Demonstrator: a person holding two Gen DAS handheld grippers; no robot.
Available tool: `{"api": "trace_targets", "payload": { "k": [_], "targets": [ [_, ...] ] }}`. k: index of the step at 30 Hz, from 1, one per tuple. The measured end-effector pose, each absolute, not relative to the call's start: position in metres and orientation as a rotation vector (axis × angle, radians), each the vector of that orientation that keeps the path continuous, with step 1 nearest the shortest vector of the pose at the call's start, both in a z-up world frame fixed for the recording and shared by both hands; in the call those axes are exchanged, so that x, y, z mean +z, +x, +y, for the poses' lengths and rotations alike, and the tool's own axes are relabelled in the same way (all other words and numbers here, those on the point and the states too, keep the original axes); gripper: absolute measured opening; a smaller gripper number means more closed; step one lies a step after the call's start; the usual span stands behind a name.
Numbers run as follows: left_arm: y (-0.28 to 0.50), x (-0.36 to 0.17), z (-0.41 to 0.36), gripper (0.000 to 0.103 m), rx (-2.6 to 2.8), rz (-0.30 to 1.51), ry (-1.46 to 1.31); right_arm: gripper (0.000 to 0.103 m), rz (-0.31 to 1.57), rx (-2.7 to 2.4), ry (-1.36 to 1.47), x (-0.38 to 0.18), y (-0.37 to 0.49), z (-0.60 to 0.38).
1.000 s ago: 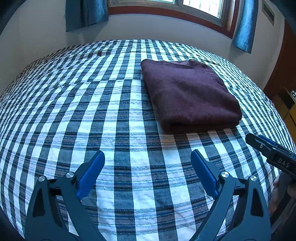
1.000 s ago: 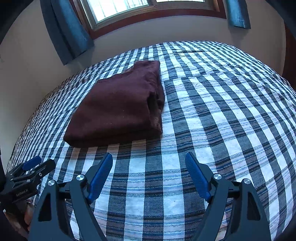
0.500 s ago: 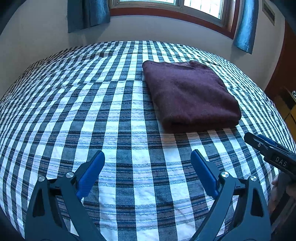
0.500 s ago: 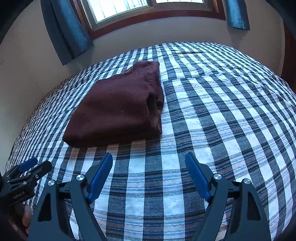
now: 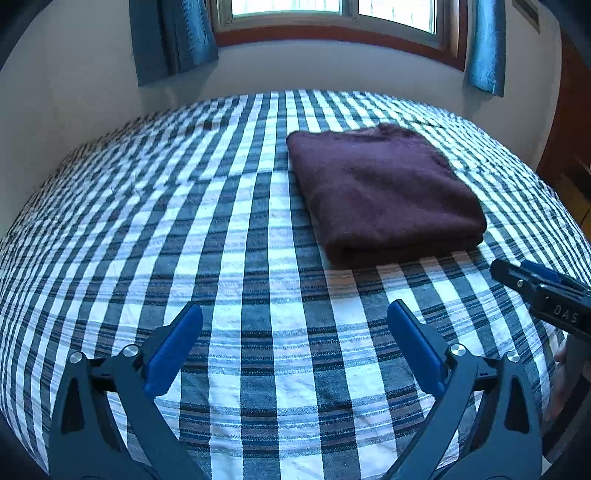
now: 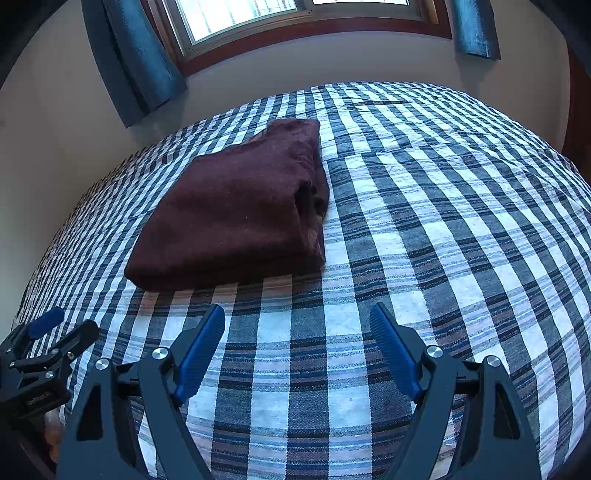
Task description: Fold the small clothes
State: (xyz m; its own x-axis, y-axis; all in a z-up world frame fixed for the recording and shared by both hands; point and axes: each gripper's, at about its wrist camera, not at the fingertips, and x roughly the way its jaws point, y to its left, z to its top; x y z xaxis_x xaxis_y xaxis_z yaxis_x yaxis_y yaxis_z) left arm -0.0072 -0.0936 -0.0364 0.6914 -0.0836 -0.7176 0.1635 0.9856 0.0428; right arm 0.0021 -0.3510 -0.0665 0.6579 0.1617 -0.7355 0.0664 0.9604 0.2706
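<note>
A dark maroon garment [image 5: 380, 192] lies folded into a neat rectangle on the plaid bedspread [image 5: 184, 240]; it also shows in the right wrist view [image 6: 236, 214], left of centre. My left gripper [image 5: 294, 325] is open and empty, above the bedspread, short of the garment's near edge. My right gripper [image 6: 297, 325] is open and empty, near the garment's near right corner without touching it. Each gripper shows at the edge of the other's view: the right one [image 5: 532, 284], the left one [image 6: 55, 332].
The blue, white and brown checked bedspread [image 6: 443, 240] covers the whole bed. Behind it are a pale wall, a wood-framed window [image 5: 332, 22] and blue curtains [image 5: 173, 37]. Wooden furniture [image 5: 569, 155] stands at the bed's right side.
Both grippers have drawn back and tilted up a little, so the folded garment sits farther away and more wall and window show. Both stay open.
</note>
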Motion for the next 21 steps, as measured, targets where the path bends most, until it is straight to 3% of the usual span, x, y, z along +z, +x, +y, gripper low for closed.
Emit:
{"api": "trace_targets", "payload": {
  "k": [21],
  "targets": [
    [-0.0077, -0.0374, -0.0981, 0.100, -0.144, 0.826, 0.088, 0.079, 0.868, 0.063, 0.288, -0.0726, 0.0037, -0.3485]
  ]
}}
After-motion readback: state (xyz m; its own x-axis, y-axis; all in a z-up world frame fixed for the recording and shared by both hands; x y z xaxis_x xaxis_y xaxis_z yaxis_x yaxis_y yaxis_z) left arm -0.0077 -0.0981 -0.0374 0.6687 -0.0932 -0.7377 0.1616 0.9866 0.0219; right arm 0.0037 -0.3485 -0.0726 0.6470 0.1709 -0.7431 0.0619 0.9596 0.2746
